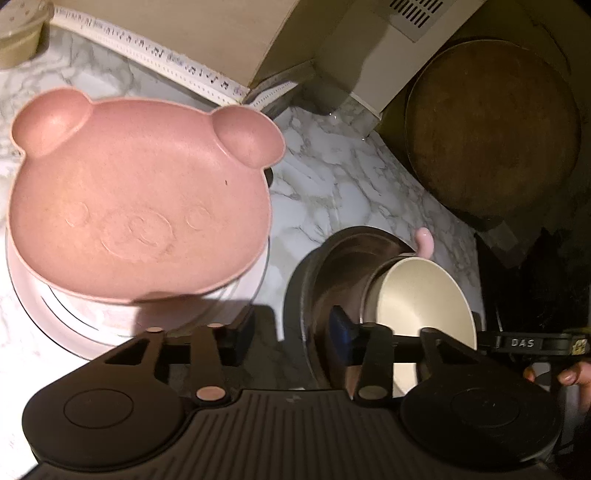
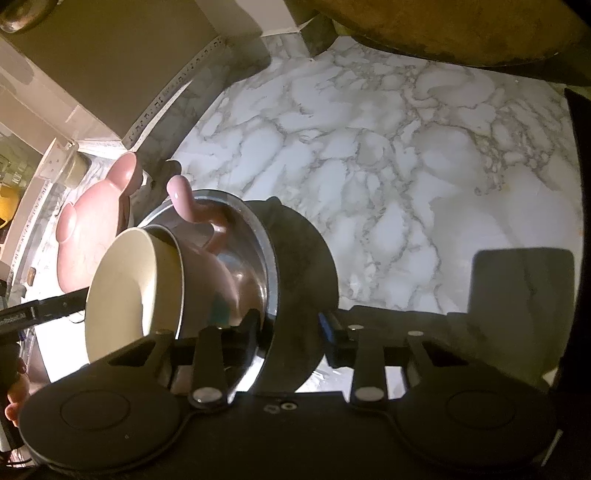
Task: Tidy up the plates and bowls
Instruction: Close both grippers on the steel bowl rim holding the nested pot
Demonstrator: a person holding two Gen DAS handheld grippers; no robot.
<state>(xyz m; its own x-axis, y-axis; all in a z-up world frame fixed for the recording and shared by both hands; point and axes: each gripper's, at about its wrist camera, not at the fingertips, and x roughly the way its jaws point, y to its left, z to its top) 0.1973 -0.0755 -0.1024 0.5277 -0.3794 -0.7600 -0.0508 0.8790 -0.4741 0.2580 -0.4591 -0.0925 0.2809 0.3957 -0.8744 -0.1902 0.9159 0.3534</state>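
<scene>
The right tongs [image 2: 291, 326] pinch the near wall of the steel bowl [image 2: 303, 258], one finger inside against the shiny lining and the blue-padded one on the black outside. The left tongs [image 1: 291, 330] straddle the opposite rim at a narrow gap: the blue pad is inside, while a sliver of shadowed counter shows between the other finger and the bowl's outside, so they are not yet clamped. A cream-lined pink cup [image 1: 417, 295] lies tilted in the bowl and hides each wrist view's sight of the other tongs' tips; only its pink handle pokes out at the far rim. Left of the bowl, the pink bear-shaped plate [image 1: 140, 199] covers most of the pale plate [image 1: 74, 332] beneath it. Both sit on the marble counter [image 1: 332, 177]. At far right a round wooden board [image 1: 491, 125] leans in deep shadow, and a cardboard box [image 1: 207, 33] is cut off at the far edge.
</scene>
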